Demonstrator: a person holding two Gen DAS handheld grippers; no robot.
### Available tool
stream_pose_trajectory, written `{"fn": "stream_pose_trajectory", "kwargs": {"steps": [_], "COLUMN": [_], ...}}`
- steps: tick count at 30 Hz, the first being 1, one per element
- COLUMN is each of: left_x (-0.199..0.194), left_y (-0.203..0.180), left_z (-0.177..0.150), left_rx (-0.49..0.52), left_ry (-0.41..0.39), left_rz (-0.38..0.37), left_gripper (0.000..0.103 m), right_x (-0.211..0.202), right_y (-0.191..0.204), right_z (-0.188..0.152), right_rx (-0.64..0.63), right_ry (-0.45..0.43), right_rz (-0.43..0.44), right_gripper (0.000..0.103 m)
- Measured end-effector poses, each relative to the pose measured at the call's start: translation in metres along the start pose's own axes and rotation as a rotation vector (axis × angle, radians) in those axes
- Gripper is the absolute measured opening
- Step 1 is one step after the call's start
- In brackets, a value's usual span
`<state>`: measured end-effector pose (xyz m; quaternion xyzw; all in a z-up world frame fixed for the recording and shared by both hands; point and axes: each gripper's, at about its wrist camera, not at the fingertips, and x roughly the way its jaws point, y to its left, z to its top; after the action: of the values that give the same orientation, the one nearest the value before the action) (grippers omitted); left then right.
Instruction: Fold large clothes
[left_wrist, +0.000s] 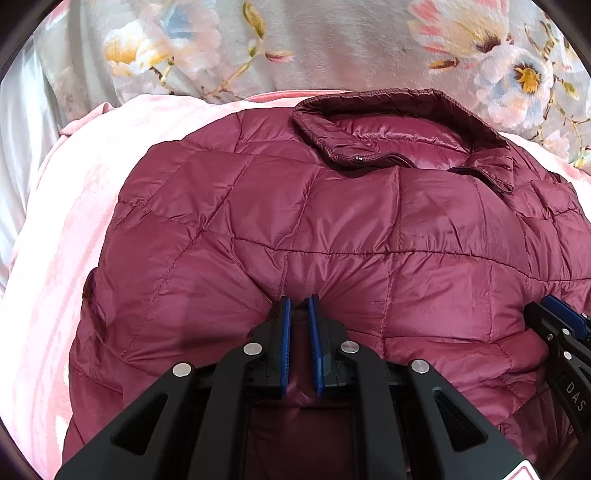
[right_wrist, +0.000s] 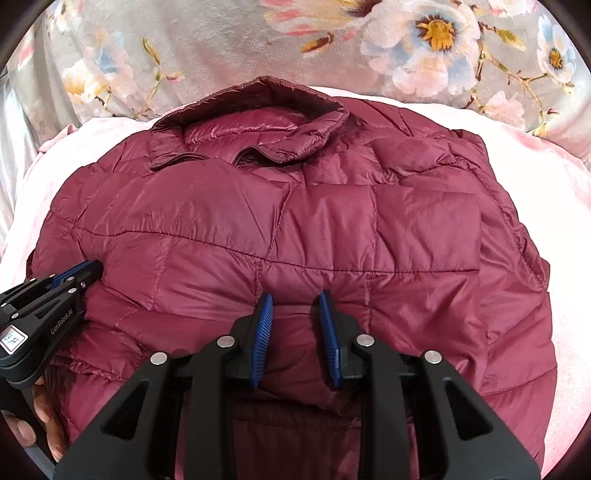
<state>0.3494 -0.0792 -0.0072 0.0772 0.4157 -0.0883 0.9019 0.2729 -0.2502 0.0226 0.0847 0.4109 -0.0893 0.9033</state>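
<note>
Across the pink blanket (left_wrist: 48, 258), the maroon puffer jacket (left_wrist: 295, 229) lies centre frame, collar (right_wrist: 258, 110) uppermost. Left gripper (left_wrist: 299, 306) and right gripper (right_wrist: 295, 299) each pinch its near hem. Best lift both evenly toward the collar, since slick padding may slip.

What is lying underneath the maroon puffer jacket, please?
A pink blanket shows around the maroon puffer jacket, spread over a floral cover. How far either reaches beneath the jacket is hidden by the jacket itself.
</note>
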Motion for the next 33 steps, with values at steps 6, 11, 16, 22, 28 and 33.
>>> {"fn": "stream_pose_trajectory", "kwargs": {"steps": [6, 11, 16, 22, 28, 33], "left_x": [0.001, 0.001, -0.026, -0.102, -0.127, -0.134], "left_y": [-0.001, 0.001, 0.045, 0.129, 0.223, 0.240], "left_z": [0.000, 0.001, -0.010, -0.064, -0.117, -0.152], "left_rx": [0.003, -0.007, -0.153, -0.208, -0.370, -0.442], "left_ry": [0.001, 0.000, -0.022, -0.051, 0.080, 0.171], "left_rz": [0.004, -0.007, -0.137, -0.129, -0.114, -0.219], "left_gripper": [0.012, 0.013, 0.020, 0.076, 0.076, 0.076], "right_x": [0.000, -0.001, -0.048, -0.149, -0.192, -0.195], "right_y": [0.000, -0.006, -0.033, -0.128, -0.190, -0.184], "right_z": [0.000, 0.001, -0.016, -0.089, -0.168, -0.199], "right_rx": [0.009, 0.037, 0.116, 0.222, 0.331, 0.394], "right_ry": [0.003, -0.001, -0.073, -0.102, 0.002, 0.014], "right_rz": [0.005, 0.043, 0.056, 0.003, -0.044, 0.085], "right_gripper": [0.025, 0.028, 0.050, 0.068, 0.069, 0.071]}}
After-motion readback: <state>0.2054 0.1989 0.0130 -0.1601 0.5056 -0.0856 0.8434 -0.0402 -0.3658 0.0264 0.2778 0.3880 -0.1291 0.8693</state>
